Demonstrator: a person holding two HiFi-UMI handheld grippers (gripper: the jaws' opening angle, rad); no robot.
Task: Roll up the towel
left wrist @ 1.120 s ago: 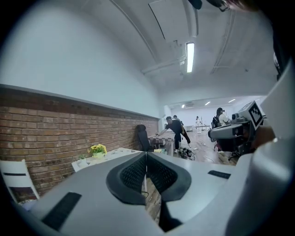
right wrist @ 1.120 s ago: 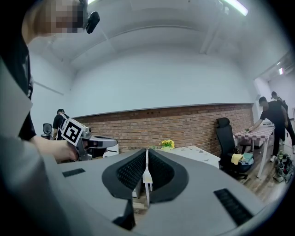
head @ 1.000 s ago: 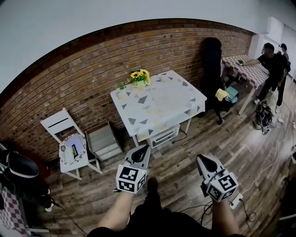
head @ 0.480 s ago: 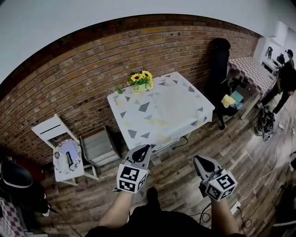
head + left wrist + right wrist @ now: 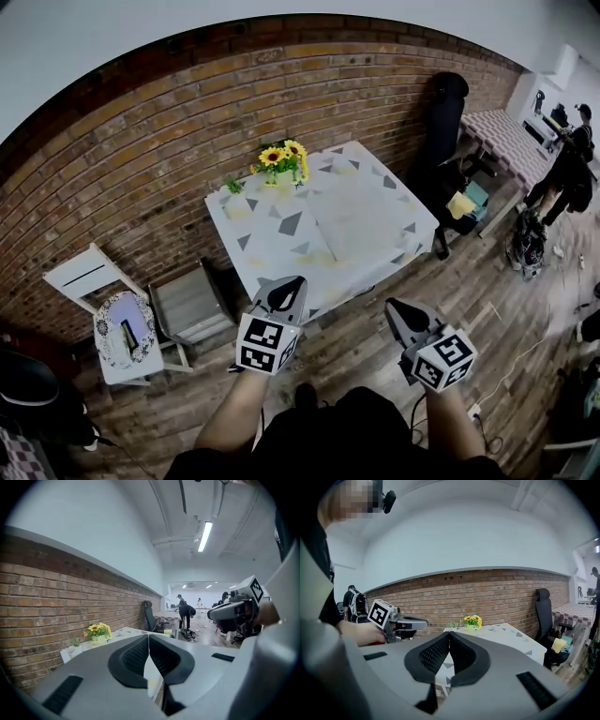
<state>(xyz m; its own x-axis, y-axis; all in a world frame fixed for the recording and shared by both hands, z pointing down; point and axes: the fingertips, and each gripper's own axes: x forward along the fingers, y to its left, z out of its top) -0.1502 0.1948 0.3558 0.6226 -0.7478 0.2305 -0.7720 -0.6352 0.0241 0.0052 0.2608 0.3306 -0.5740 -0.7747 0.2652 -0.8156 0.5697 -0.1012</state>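
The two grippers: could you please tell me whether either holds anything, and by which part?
Nothing is held: the left gripper and the right gripper both have their jaws together with nothing between them.

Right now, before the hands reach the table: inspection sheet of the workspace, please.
Surface: table, triangle-patterned top, ahead of both grippers.
Job's things: towel cannot be told apart from the patterned top.
Clutter: sunflowers and small green plant at the table's wall-side edge.
Grippers: left gripper and right gripper shut, empty, short of the table.
Cables: white cable on the floor at right.
Surroundings: brick wall, white chair, black office chair, people far right.
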